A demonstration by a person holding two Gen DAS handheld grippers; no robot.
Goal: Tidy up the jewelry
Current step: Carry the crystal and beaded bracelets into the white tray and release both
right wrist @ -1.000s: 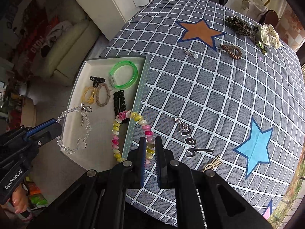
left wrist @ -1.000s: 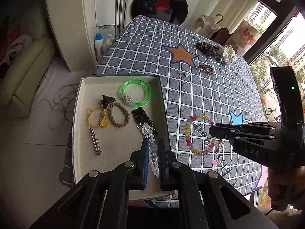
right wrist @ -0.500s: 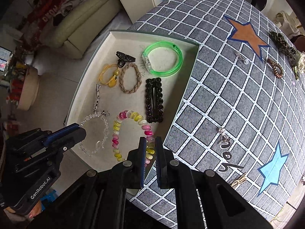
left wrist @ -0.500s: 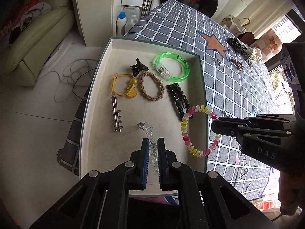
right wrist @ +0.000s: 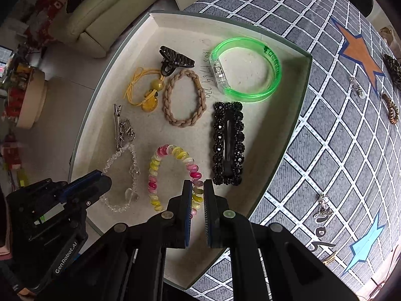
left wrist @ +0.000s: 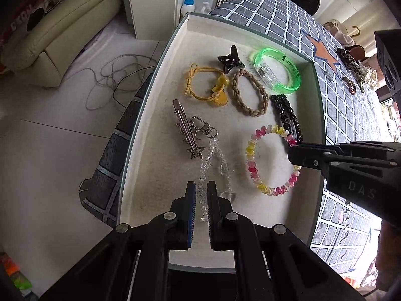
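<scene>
A cream tray [left wrist: 155, 115] [right wrist: 283, 135] holds several pieces. My left gripper [left wrist: 201, 192] [right wrist: 104, 175] is shut on a clear crystal bead chain [left wrist: 213, 155] [right wrist: 119, 175], whose far end lies on the tray floor by a silver star clip [left wrist: 186, 129]. My right gripper [right wrist: 198, 190] [left wrist: 292, 150] is shut on a pink and yellow bead bracelet [right wrist: 170, 175] [left wrist: 272, 160], which lies low on the tray floor beside a black beaded clip [right wrist: 228, 143].
The tray also holds a green bangle [right wrist: 246, 69], a braided tan tie [right wrist: 184, 97], a yellow cord tie [right wrist: 145, 87] and a black claw clip [right wrist: 175, 60]. More pieces lie on the checked cloth [right wrist: 338, 135] to the right: a silver charm [right wrist: 323, 204], a brown coil tie [right wrist: 392, 111].
Both grippers have moved left from the cloth to over the tray and come down, carrying the crystal chain and the bead bracelet, which now rest on the tray floor.
</scene>
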